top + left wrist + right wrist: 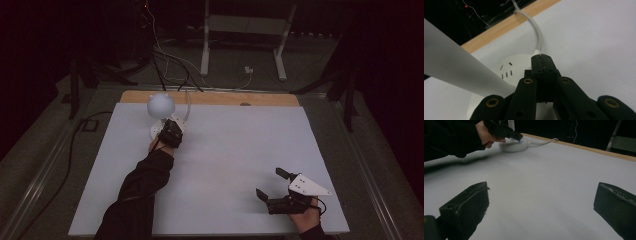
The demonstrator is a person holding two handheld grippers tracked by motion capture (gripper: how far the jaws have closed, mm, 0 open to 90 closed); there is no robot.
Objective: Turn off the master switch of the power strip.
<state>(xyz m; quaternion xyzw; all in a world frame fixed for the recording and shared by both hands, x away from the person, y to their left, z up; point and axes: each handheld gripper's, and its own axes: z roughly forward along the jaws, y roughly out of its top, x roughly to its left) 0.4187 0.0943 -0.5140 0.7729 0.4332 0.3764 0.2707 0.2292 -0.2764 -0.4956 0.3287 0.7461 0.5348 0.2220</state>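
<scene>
A white desk lamp stands at the table's far left, with a round head [160,104], a slanting white stem [454,70] and a round base [506,67]. My left gripper [172,131] is shut, jaws pressed together with nothing between them. Its tip [542,60] rests on the base's edge, where the white cable [537,35] enters. The right gripper view shows that tip on the base [514,145], with a small blue glow beside it. My right gripper [270,183] stands open near the front right, its jaws wide apart [541,202] over bare table.
The white table top [235,150] has a wooden strip [215,98] along its far edge. The lamp cable [544,142] runs off over that edge. Behind the table, cables and a white stand's legs [240,45] are on the dark floor.
</scene>
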